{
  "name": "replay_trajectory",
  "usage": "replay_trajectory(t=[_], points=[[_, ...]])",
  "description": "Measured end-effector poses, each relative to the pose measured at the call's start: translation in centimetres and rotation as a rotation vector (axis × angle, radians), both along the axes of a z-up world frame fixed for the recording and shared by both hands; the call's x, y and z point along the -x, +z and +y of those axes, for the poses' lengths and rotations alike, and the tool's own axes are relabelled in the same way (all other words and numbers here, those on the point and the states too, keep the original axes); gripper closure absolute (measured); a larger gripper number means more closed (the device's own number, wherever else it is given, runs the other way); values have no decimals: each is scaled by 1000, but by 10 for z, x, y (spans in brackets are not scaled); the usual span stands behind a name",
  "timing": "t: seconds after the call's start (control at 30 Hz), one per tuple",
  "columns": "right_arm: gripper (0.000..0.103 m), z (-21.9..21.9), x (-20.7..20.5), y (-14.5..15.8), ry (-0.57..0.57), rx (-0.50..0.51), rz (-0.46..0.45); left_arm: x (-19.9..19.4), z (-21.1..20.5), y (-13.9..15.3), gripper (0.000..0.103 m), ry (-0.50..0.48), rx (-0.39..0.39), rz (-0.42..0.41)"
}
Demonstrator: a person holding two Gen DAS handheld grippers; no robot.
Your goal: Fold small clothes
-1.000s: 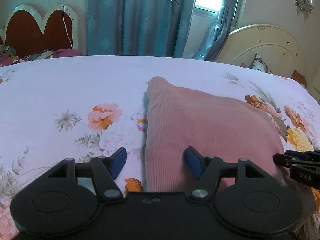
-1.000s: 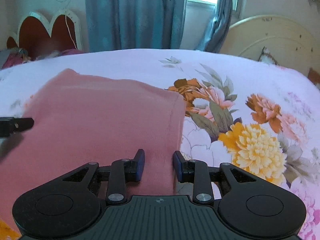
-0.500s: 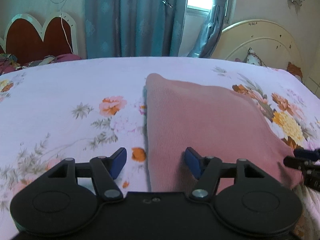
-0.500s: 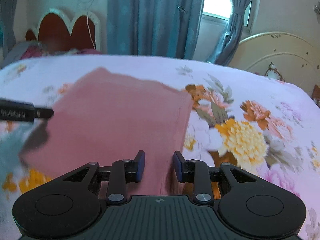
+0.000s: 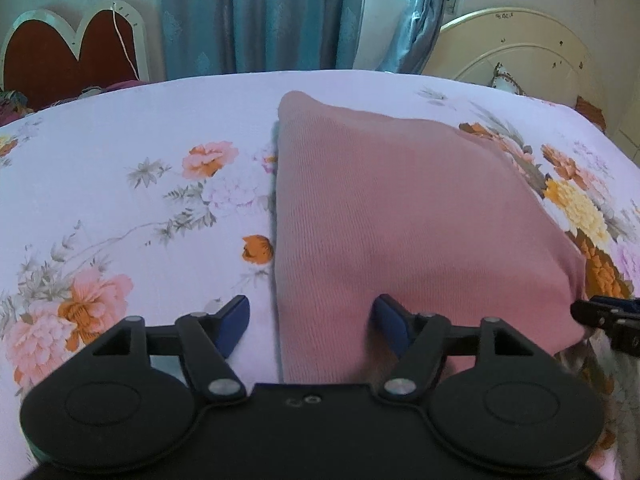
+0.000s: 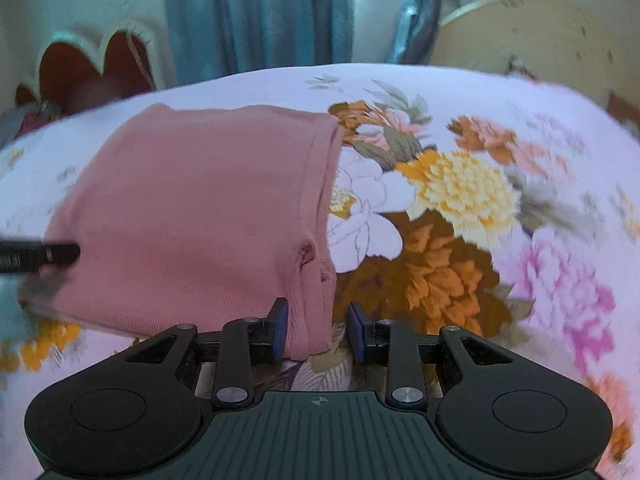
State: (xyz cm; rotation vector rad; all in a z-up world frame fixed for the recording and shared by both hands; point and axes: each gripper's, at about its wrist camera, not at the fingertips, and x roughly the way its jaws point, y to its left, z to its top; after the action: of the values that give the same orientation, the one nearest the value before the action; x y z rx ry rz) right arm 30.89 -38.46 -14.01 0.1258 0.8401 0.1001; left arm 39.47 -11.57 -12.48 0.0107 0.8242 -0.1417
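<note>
A folded pink knit garment (image 5: 400, 208) lies on the floral bed sheet (image 5: 120, 140). My left gripper (image 5: 310, 324) straddles its near left edge and its jaws are opening. The left pad is clear of the cloth and the right pad sits on top of it. In the right wrist view the garment (image 6: 200, 200) has its near right corner bunched and wrinkled between the fingers of my right gripper (image 6: 316, 332), which is shut on it. The right gripper (image 5: 600, 316) shows at the cloth's corner in the left view. The left gripper's tip (image 6: 40, 256) shows at the cloth's left edge.
The sheet (image 6: 520, 120) spreads wide on both sides of the garment. Behind the bed stand a red heart-shaped headboard (image 5: 60, 60), blue curtains (image 5: 260, 16) and a cream arched headboard (image 5: 512, 52) with a cushion against it.
Both grippers have drawn back toward the near side. The garment's near right corner now shows wrinkled between the right fingers, where before the cloth ran on past them.
</note>
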Motion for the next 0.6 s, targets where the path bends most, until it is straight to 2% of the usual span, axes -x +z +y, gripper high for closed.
replay_trajectory(t=[0.2,0.33,0.37,0.4,0.43,0.47,0.6], points=[[73,-3,-2,20,63,-3,-11,-2,5,13,33,-20,12,-4],[72,-11,-15,29,38,-78,-19,-10,10,28,31,-4,24,-33],[70,-13,-20,29,32,-95,-17,-14,11,30,28,1,34,-35],[58,-14,-25,29,23,-105,-15,-20,12,32,25,5,43,-34],[38,-15,-30,30,14,-116,-18,-25,12,32,25,5,47,-32],[33,-15,-35,31,9,-126,-35,-30,11,32,24,6,50,-33],[33,-11,-59,28,19,-139,-37,-48,6,27,22,-3,54,-29]])
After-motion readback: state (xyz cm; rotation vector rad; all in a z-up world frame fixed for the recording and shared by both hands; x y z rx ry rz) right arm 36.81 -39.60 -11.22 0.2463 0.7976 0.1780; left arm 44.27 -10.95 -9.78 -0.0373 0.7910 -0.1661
